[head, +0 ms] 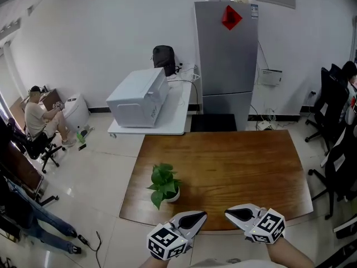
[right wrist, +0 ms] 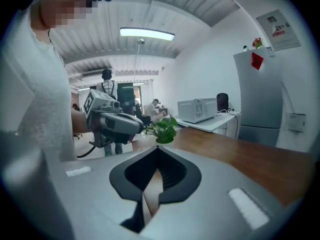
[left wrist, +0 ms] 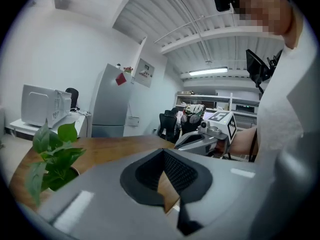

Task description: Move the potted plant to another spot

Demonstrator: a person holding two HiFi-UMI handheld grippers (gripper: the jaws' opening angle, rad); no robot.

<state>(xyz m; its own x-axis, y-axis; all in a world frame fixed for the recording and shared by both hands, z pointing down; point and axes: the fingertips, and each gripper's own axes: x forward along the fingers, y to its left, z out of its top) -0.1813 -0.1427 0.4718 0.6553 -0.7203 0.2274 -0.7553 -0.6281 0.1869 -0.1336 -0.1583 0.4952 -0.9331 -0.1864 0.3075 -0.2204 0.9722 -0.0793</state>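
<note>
The potted plant [head: 164, 183], green leaves in a small white pot, stands near the front left corner of the wooden table [head: 234, 161]. It also shows at the left of the left gripper view as the plant [left wrist: 55, 154], and far off in the right gripper view as the plant [right wrist: 162, 129]. My left gripper [head: 199, 216] hovers at the table's front edge, just right of the plant and apart from it, jaws shut and empty. My right gripper [head: 231, 212] faces it tip to tip, shut with nothing held. Each one shows in the other's view: right gripper [left wrist: 200, 139], left gripper [right wrist: 117, 124].
A grey fridge [head: 226, 60] stands behind the table. A white side table [head: 178, 113] carrying a white appliance [head: 139, 96] is at the back left. Office chairs [head: 334, 105] line the right side. A person [head: 39, 119] sits at the far left.
</note>
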